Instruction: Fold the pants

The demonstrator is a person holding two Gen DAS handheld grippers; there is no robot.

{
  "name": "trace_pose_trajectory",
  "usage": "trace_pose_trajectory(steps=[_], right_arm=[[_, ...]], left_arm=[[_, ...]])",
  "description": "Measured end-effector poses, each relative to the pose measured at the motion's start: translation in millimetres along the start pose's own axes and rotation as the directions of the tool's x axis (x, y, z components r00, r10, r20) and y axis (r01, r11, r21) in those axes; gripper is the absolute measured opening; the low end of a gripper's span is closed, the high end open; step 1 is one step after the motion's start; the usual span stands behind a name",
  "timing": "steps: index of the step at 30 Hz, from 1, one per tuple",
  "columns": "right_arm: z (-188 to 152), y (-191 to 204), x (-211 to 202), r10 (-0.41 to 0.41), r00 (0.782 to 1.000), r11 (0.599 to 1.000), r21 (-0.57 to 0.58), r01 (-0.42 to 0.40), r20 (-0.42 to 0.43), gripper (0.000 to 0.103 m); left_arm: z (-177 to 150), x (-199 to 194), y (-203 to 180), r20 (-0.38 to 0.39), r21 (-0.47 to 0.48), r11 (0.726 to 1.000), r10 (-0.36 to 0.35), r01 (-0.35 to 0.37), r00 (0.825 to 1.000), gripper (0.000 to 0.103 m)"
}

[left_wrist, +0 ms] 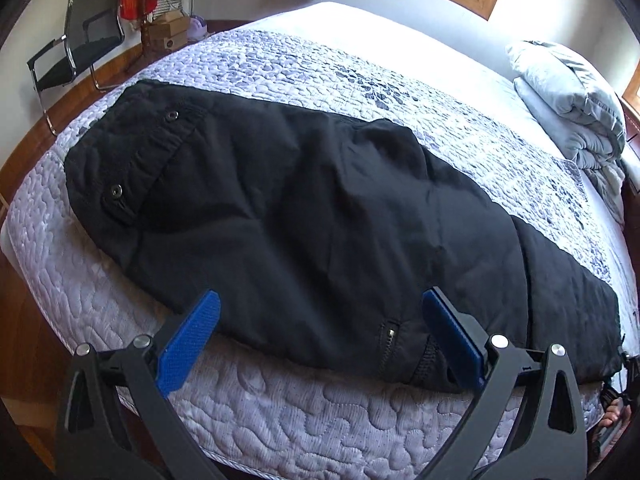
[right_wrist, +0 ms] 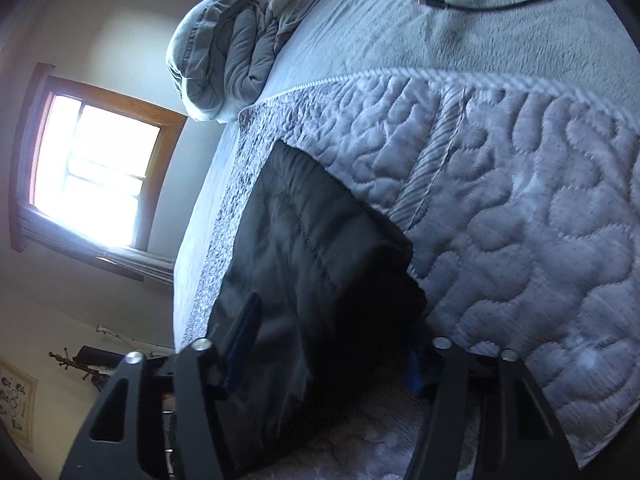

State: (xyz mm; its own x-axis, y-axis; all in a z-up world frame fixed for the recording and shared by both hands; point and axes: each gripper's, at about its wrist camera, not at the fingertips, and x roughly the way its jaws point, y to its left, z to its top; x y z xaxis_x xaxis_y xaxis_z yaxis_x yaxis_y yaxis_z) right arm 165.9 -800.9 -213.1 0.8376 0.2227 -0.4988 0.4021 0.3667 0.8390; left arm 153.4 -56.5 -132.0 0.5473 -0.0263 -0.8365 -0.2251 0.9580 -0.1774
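Black pants [left_wrist: 304, 216] lie along the near edge of the quilted bed [left_wrist: 120, 292], folded lengthwise, waistband with two snaps at the left, leg ends at the right. My left gripper [left_wrist: 320, 320] is open, its blue pads straddling the near edge of the pants at mid-length, just above the cloth. In the right wrist view, rolled sideways, my right gripper [right_wrist: 332, 344] is open around the leg-end corner of the pants [right_wrist: 304, 248]; the cloth lies between its fingers [right_wrist: 240, 336], and the other finger is mostly hidden behind dark cloth.
A folded grey duvet [left_wrist: 576, 100] lies at the far right of the bed. A black cable [right_wrist: 500, 0] rests on the grey sheet. A black chair [left_wrist: 80, 48] and boxes stand on the wooden floor beyond the left end.
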Motion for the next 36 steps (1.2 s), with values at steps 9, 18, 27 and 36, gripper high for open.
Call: trace_pose_trajectory(steps=[9,18,27,36], right_arm=[[10.1,10.8,-3.7,0.066,0.998,0.997,0.029,-0.066,-0.007,0.014],[34.7,21.9,-29.2,-0.057,0.995,0.997,0.053,0.053,0.079,0.014],[22.1,102.3,-33.6,-0.178,0.975,0.957,-0.208,0.204,0.136,0.014],[-47.2,239.2,-15.0,-0.154,0.975,0.804,-0.553,0.217,0.158,0.014]], left_arm=[[-7.1,-14.6,7.1,0.0,-0.047,0.999,-0.015,0.015,1.0,0.1],[-18.3,-36.7,21.2,0.037,-0.087,0.995,-0.053,0.056,0.998,0.1],[-21.1,-51.2,36.8,0.066,-0.148,0.983,-0.096,0.105,0.993,0.1],[-15.4,-76.5,40.3,0.124,-0.086,0.994,-0.054,0.065,0.991,0.1]])
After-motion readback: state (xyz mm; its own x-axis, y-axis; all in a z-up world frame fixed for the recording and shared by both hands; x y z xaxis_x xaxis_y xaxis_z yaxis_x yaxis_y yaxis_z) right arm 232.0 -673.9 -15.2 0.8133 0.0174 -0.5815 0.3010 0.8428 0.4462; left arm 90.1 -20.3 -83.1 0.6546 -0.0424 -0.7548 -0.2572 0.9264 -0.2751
